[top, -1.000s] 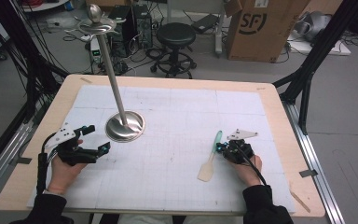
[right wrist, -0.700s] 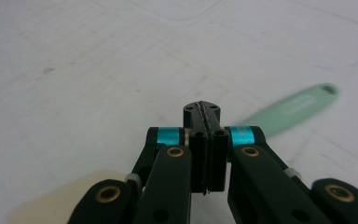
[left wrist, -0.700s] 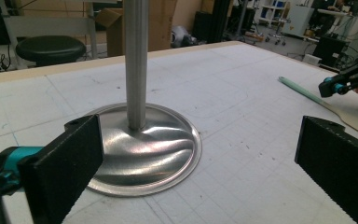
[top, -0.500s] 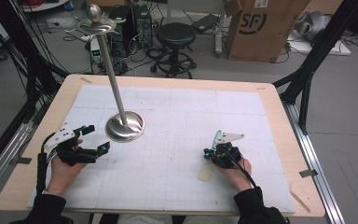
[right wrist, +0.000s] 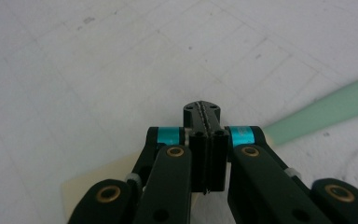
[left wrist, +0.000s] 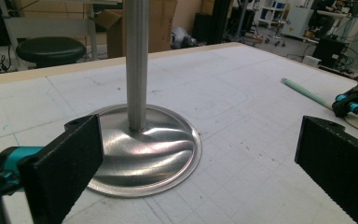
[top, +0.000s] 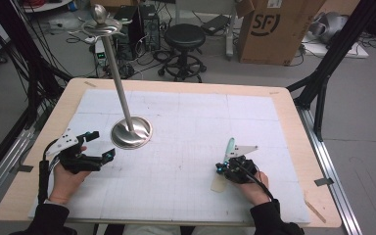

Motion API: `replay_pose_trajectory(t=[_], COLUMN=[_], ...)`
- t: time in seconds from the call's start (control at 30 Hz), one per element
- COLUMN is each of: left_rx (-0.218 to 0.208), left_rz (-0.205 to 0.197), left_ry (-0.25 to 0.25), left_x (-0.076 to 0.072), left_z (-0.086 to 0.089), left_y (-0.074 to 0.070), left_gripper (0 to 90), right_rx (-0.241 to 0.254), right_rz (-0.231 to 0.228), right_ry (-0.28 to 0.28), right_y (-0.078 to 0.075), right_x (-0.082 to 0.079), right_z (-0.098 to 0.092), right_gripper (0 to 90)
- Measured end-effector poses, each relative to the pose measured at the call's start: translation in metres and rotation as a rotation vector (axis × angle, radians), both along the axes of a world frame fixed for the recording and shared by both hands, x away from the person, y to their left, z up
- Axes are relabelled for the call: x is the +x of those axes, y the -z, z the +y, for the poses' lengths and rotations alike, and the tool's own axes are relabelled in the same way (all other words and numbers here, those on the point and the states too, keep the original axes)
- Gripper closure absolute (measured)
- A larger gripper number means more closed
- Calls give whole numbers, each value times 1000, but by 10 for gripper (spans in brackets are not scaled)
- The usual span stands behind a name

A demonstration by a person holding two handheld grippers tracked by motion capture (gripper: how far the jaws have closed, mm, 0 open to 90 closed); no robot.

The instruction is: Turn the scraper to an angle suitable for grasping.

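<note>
A spatula with a pale green handle and a cream blade lies flat on the white grid mat, right of centre. My right gripper rests low over its neck, jaws pressed together with nothing visible between them. In the right gripper view the shut right gripper crosses above the spatula, its handle running off right and its blade at lower left. My left gripper is open beside the round base of a steel stand. In the left gripper view the left gripper frames that base.
The stand's tall pole rises to a hooked top. The white mat covers most of the wooden table. A stool, a cardboard box and cables sit on the floor beyond the far edge.
My right hand has slid left and slightly toward the near edge, so its gripper now sits over the spatula's neck. The left gripper and the stand have stayed put.
</note>
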State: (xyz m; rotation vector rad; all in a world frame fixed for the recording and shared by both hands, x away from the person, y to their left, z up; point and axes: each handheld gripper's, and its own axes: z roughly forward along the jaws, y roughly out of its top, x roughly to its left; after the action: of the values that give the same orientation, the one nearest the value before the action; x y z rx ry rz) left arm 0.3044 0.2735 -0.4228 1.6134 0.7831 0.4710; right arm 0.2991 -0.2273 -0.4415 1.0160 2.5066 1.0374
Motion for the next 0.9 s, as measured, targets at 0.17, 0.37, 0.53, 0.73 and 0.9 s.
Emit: replay_pose_trajectory(t=[0.17,0.37,0.53,0.73,0.9], left_rx=[3,-2,-2,-3,-10], left_rz=[-2,-1,-1,1,3], left_ry=[0,1,4,0,2], left_x=[0,0,0,1,1], left_z=[1,0,0,-1,0], left_y=[0,0,0,0,1], left_gripper=[17,17,17,17,17], right_rx=[-18,-22,19,43,81], right_rz=[-8,7,15,18,-40], right_ry=[8,38,63,91,317], right_y=[-1,-2,0,-1,-3], right_x=[-9,-18,-24,-25,-19], right_z=[-14,-42,-71,-88,-113], right_gripper=[900,900,900,900,900])
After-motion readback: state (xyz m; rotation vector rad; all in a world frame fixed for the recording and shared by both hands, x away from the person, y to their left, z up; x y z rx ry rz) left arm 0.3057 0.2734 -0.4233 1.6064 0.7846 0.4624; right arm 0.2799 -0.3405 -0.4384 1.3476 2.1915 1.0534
